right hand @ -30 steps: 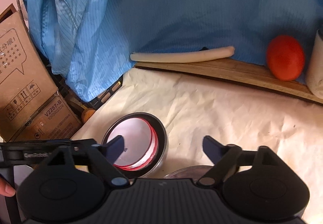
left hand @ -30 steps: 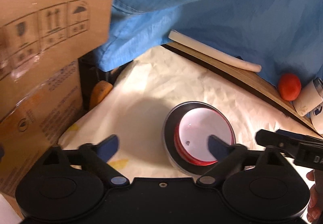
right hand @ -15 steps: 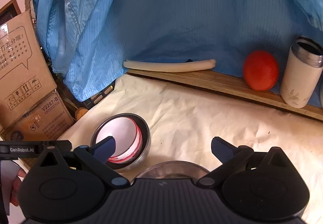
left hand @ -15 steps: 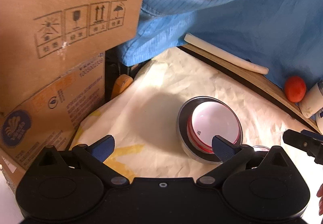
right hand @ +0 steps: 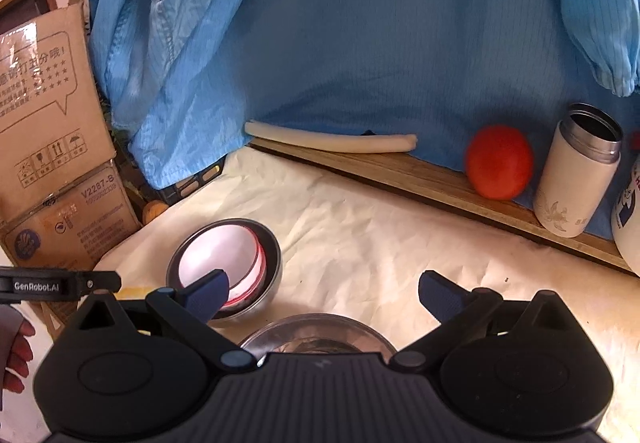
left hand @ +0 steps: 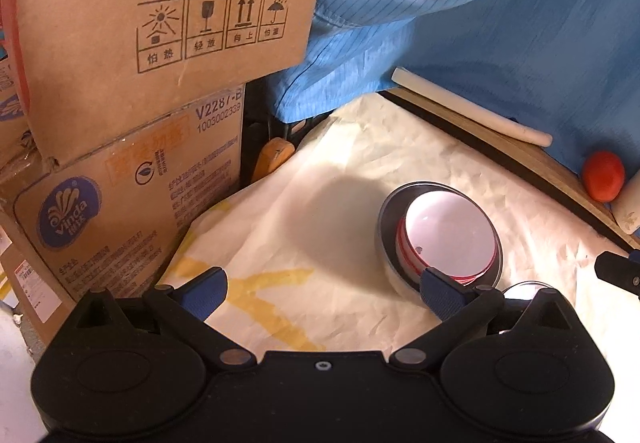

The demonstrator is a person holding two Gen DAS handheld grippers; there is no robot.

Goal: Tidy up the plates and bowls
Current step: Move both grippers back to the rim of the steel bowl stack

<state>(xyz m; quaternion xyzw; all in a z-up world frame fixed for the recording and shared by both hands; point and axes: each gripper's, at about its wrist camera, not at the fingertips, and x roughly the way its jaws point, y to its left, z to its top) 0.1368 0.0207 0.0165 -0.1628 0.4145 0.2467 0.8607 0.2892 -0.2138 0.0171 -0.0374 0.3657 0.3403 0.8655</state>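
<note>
A metal bowl (left hand: 384, 219) sits on the cream cloth with a white, red-rimmed bowl (left hand: 448, 239) nested inside it. My left gripper (left hand: 324, 293) hangs open, near and to the left of that stack, nothing between its fingers. In the right wrist view the same stack (right hand: 224, 259) lies at the left, partly behind my left fingertip. My right gripper (right hand: 324, 293) stands wide open and empty. Just below it, close to the camera, lies a second metal bowl (right hand: 316, 335), mostly hidden by the gripper body; its rim (left hand: 528, 289) shows in the left wrist view.
Cardboard boxes (left hand: 132, 147) stack along the left edge of the cloth. A blue garment (right hand: 380, 43) hangs at the back. On the wooden ledge (right hand: 400, 171) lie a white stick (right hand: 328, 141), a red tomato (right hand: 500, 167) and a white flask (right hand: 580, 183).
Both grippers have pulled back from the nested bowls, which now look smaller and farther. The second metal bowl has come into view under my right gripper. Both stay open.
</note>
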